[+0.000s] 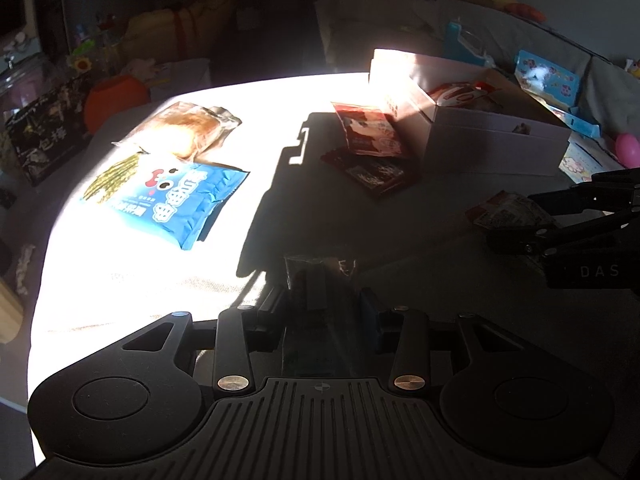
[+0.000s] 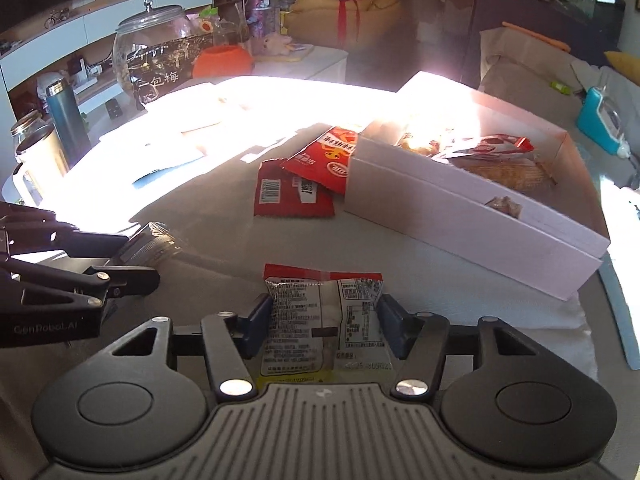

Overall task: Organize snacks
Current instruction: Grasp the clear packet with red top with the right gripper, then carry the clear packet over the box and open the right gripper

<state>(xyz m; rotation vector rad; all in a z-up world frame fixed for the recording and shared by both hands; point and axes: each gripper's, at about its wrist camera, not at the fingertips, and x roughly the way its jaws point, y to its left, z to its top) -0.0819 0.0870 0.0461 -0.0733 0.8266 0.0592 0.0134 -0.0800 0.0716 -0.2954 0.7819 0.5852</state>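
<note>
My right gripper (image 2: 325,312) is shut on a small clear and red snack packet (image 2: 320,320) just above the table, short of the white box (image 2: 460,216). It shows at the right of the left wrist view (image 1: 516,210). My left gripper (image 1: 320,292) is shut on a clear dark snack packet (image 1: 316,280), seen from the right wrist view (image 2: 148,246). The box (image 1: 488,140) holds several snacks. Two red packets (image 2: 304,184) lie against its near left side. A blue bag (image 1: 168,196) and a bread pack (image 1: 184,128) lie in sunlight at the left.
A glass jar (image 2: 152,44), an orange pot (image 2: 224,60), a dark printed bag (image 1: 44,132) and bottles (image 2: 66,120) stand along the table's far left edge. A blue toy (image 2: 600,120) and a pink egg (image 1: 628,148) lie beyond the box. Strong sunlight washes out the far tabletop.
</note>
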